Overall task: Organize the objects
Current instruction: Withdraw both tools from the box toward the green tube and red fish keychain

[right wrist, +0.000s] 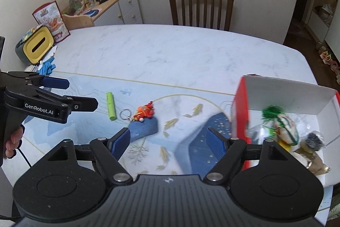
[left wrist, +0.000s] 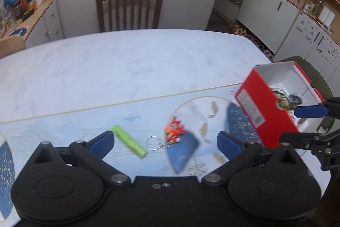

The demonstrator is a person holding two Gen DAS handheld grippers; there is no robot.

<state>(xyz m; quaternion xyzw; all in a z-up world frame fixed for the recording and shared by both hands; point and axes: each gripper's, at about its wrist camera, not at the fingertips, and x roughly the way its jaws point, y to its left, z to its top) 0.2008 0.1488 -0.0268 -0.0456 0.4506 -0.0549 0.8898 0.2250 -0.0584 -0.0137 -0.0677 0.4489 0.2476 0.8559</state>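
Both grippers, left (left wrist: 165, 143) and right (right wrist: 169, 138), gaped empty. Tube (left wrist: 129, 141) lay just ahead-left of the left one; best straddled across its length, then boxed (right wrist: 241, 103).

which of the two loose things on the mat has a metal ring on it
The orange keychain toy; a ring is attached at its left. The green tube beside it is a plain stick.

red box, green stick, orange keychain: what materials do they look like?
Red box: likely cardboard, thin flat walls, glossy red outside, matte white inside, printed label.
Green stick: probably plastic, a smooth, uniform lime cylinder; too blurred to be sure.
Orange keychain: figure looks like moulded rubber or soft plastic, matte; its ring looks like thin shiny metal.
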